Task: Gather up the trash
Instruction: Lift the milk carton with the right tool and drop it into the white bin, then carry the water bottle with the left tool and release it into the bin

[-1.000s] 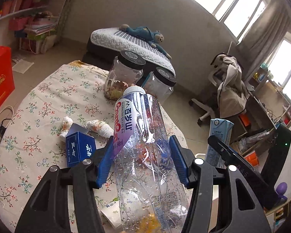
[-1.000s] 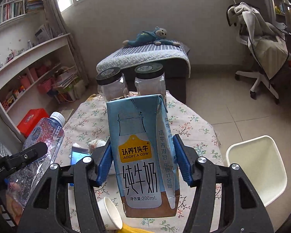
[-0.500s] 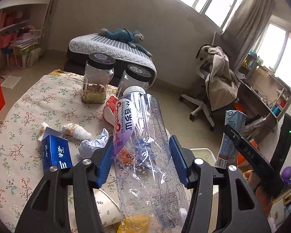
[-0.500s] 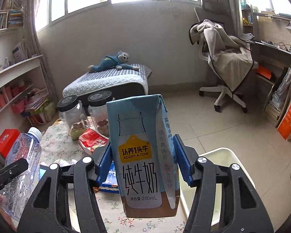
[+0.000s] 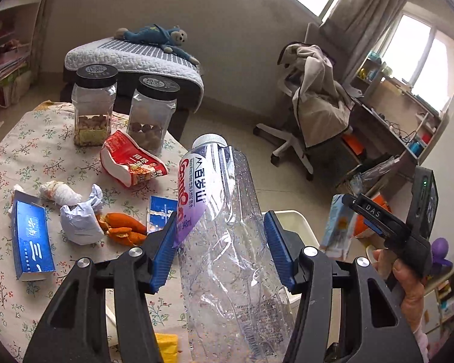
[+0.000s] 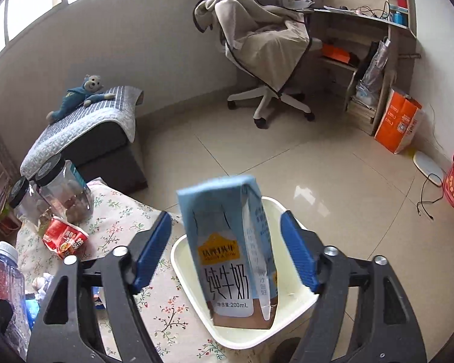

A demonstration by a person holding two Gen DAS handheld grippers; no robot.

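Observation:
My left gripper [image 5: 221,251] is shut on a crumpled clear plastic bottle [image 5: 227,227] with a purple label, held above the table's right edge. My right gripper [image 6: 227,251] hangs over a white bin [image 6: 178,260] beside the table. Its jaws are opening, and both blue pads [image 6: 152,251] stand clear of the light-blue milk carton [image 6: 224,266] between them. The carton is blurred, tilted and loose above the bin's mouth. The left wrist view shows the same carton [image 5: 337,227] off to the right, past the bin's rim [image 5: 290,220].
On the floral tablecloth [image 5: 30,151] lie a blue box [image 5: 31,239], crumpled white paper [image 5: 80,222], orange peel [image 5: 121,228], a red wrapper [image 5: 130,160] and two black-lidded jars [image 5: 93,103]. An office chair [image 6: 266,48] and tiled floor lie beyond.
Both grippers swung right, from over the table towards the white bin. The right jaws spread and let go of the milk carton, which now tilts. The left grip on the bottle is unchanged.

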